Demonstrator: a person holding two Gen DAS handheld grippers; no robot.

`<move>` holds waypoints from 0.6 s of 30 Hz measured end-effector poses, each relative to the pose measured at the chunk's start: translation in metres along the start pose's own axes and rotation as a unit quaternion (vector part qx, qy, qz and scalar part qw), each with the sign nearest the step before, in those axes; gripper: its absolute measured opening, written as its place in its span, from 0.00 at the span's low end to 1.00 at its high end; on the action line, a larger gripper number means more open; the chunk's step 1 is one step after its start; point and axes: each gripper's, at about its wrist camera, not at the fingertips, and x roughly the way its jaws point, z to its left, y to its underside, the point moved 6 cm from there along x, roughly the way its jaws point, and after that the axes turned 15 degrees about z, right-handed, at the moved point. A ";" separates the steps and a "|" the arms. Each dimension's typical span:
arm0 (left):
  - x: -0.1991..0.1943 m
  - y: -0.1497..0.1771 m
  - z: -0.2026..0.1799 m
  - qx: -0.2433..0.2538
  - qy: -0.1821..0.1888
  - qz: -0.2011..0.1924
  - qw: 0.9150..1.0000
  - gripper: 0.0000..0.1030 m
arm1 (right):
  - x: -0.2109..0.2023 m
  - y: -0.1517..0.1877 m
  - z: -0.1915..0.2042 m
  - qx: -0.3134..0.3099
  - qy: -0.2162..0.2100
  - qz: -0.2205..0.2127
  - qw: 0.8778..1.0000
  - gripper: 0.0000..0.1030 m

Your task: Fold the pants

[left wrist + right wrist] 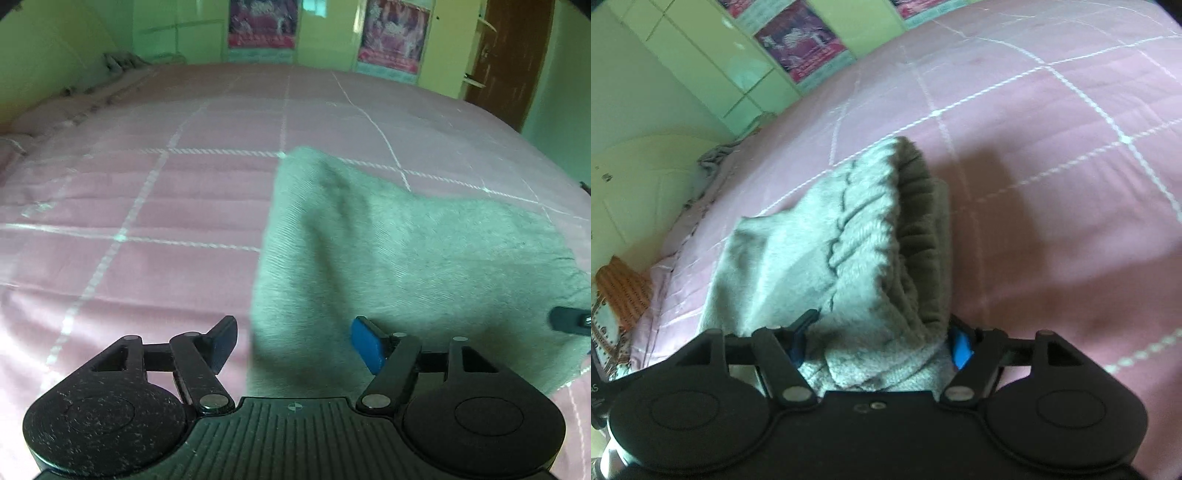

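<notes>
Soft grey knitted pants (388, 258) are laid folded on the pink quilted bed (147, 206), both tongs (295, 343) (879, 343) parted, gripping nothing, cloth toward twelve o'clock.

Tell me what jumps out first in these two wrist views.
The grey pants lie folded on the pink checked bedspread, with the ribbed waistband bunched up in front of the right gripper. The left gripper is open over the pants' left edge.
</notes>
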 end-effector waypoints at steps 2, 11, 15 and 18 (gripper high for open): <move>-0.016 0.003 0.006 -0.007 -0.014 -0.017 1.000 0.67 | -0.009 -0.001 0.000 0.001 0.008 -0.012 1.000 0.71; -0.031 0.015 -0.021 0.024 0.021 -0.006 0.999 0.67 | -0.051 -0.005 0.061 -0.094 0.068 -0.098 0.988 0.68; -0.009 0.032 -0.025 0.039 -0.005 0.018 0.999 0.75 | -0.029 0.006 0.081 -0.128 0.070 -0.070 0.987 0.62; -0.006 0.034 -0.018 0.015 0.009 0.020 1.000 0.80 | -0.006 0.012 0.065 -0.124 0.099 -0.046 0.986 0.53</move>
